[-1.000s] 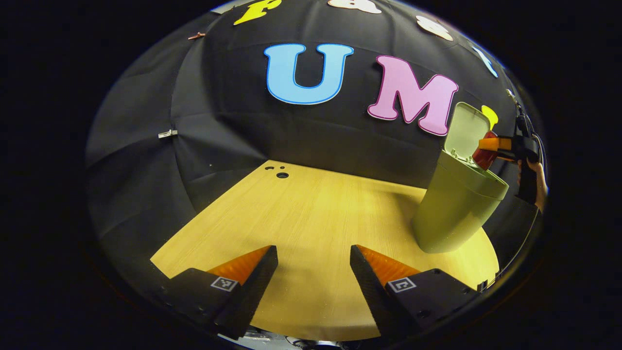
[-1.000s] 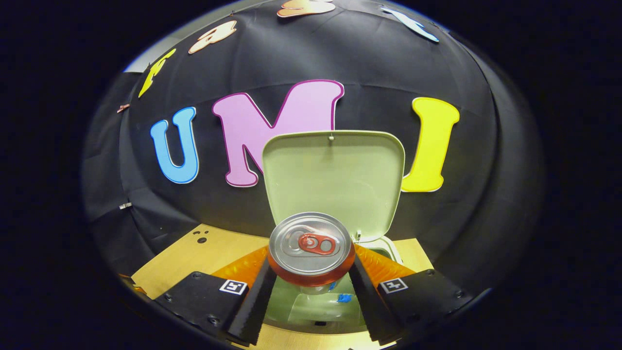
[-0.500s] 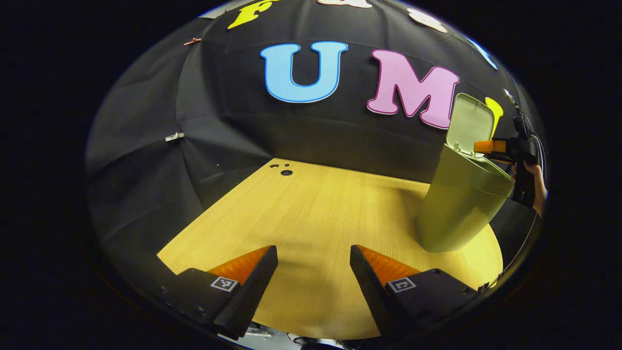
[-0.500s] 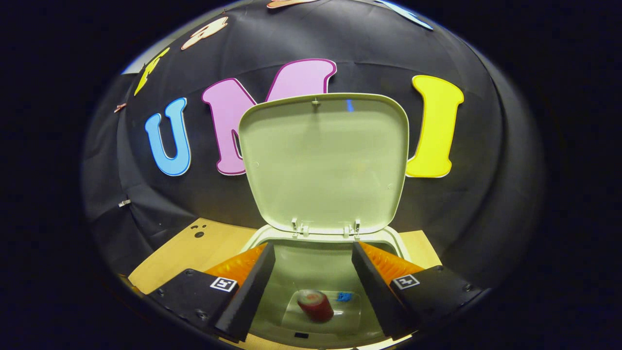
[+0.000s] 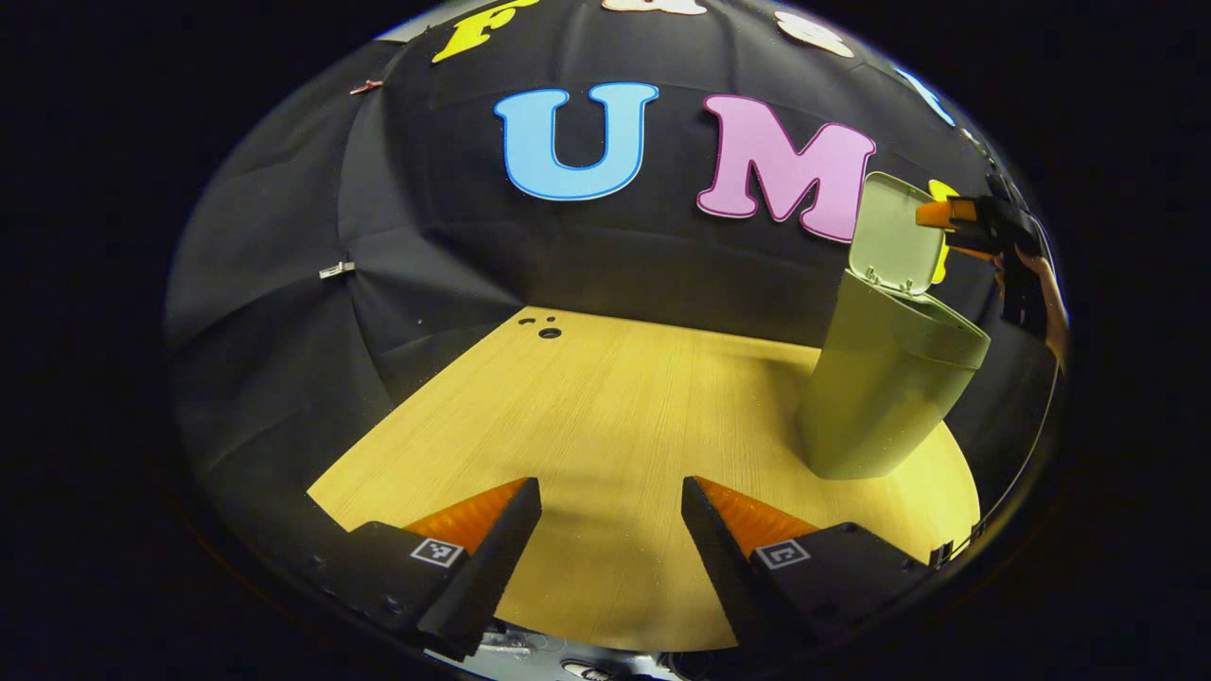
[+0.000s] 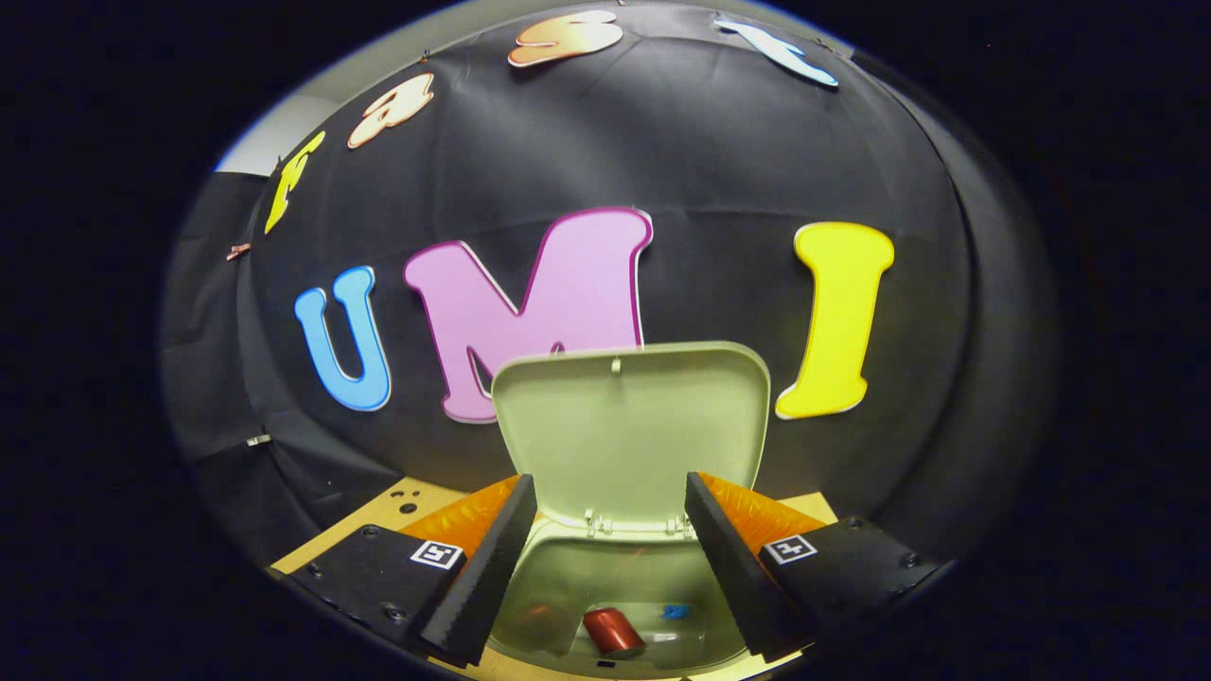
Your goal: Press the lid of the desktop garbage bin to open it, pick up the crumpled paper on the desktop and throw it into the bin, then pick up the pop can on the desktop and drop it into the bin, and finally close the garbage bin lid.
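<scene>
**Operator:** Bin [image 5: 889,388] is what I see first, pale green, standing upright on the right side of the wooden tabletop [image 5: 605,407]. Its lid [image 6: 629,430] is raised on its hinge, tipped back toward the black cloth wall.

**Listener:** Where is the can?

**Operator:** My right gripper view looks down into the open bin. The can [image 6: 612,630], red, lies on its side at the bottom. A small blue scrap [image 6: 674,612] sits just beside it. I cannot make out the crumpled paper.

**Listener:** What are your grippers doing?

**Operator:** My right gripper [image 6: 605,567] hangs above the bin's mouth, fingers spread wide with nothing between them. In the left gripper view I see it from the side [image 5: 946,219], up near the top edge of the lid, with the hand [image 5: 1045,293] that carries it behind.

**Listener:** And the left one?

**Operator:** My left gripper [image 5: 610,553] is low over the tabletop, well apart from the bin. Its fingers are also spread and hold nothing. Bare wood shows between them.
</scene>
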Demonstrator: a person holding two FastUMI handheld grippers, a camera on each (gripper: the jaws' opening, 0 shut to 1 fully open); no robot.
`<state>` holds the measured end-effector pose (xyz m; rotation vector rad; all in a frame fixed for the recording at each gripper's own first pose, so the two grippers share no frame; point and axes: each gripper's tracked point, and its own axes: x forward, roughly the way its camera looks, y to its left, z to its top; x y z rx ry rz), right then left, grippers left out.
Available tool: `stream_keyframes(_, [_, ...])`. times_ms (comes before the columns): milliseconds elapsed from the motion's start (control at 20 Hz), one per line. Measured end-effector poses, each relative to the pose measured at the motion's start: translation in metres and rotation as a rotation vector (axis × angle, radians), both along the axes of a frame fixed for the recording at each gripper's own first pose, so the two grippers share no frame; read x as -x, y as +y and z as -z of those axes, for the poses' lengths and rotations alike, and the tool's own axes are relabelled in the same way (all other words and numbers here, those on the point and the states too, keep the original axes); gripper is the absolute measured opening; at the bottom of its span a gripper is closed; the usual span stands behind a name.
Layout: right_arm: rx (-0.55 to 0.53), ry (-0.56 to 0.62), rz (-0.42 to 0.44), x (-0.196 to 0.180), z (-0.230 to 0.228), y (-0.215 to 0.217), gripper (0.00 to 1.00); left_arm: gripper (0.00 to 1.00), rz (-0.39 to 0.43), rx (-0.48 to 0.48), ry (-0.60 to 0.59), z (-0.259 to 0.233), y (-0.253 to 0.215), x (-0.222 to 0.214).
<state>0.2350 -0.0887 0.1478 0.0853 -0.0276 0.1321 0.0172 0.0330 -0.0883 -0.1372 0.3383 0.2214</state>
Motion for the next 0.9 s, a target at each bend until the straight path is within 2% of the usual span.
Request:
stream_keyframes(150, [0.047, -0.052, 0.047, 0.001, -0.038, -0.006, 0.99, 0.96, 0.007, 0.016, -0.015, 0.001, 0.004, 0.0])
stream_keyframes(400, [0.048, -0.114, 0.089, -0.011, -0.078, -0.008, 0.99, 0.96, -0.022, 0.037, -0.018, 0.008, 0.017, 0.009])
stream_keyframes(650, [0.01, -0.115, 0.115, -0.043, -0.097, -0.011, 0.99, 0.96, -0.085, 0.054, -0.018, 0.012, 0.029, 0.021])
stream_keyframes(700, [0.01, -0.112, 0.118, -0.051, -0.098, -0.011, 0.99, 0.99, -0.099, 0.06, -0.018, 0.013, 0.032, 0.023])
stream_keyframes(900, [0.006, -0.052, 0.114, -0.081, -0.085, -0.01, 0.99, 0.96, -0.15, 0.073, -0.013, 0.017, 0.035, 0.027])
